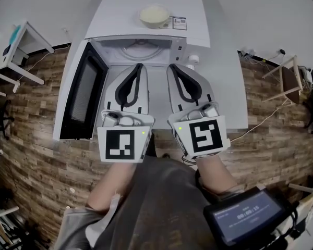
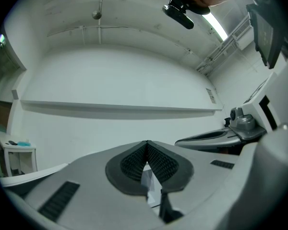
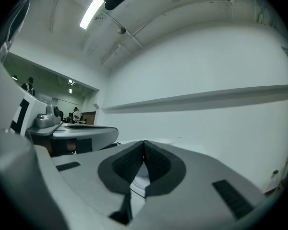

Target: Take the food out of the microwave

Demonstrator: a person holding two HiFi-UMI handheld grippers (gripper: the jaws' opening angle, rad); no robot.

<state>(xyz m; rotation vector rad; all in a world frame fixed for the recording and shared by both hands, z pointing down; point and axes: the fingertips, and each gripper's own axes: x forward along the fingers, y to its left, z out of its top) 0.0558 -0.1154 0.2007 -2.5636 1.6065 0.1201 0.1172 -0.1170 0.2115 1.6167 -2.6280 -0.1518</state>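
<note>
Left hand-held gripper [image 1: 137,66] and right hand-held gripper [image 1: 173,66] are being held clenched, empty. The bowl [image 1: 154,15] is being carried atop the open microwave [image 1: 120,15]; probably stiff, slippery, spillable, best pinched at its rim.

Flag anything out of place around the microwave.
The bowl sits on top of the microwave rather than on the table, an odd perch. The door hangs wide open. Nothing looks spilled or damaged. The left hand-held gripper and the right hand-held gripper are shut and empty.
</note>
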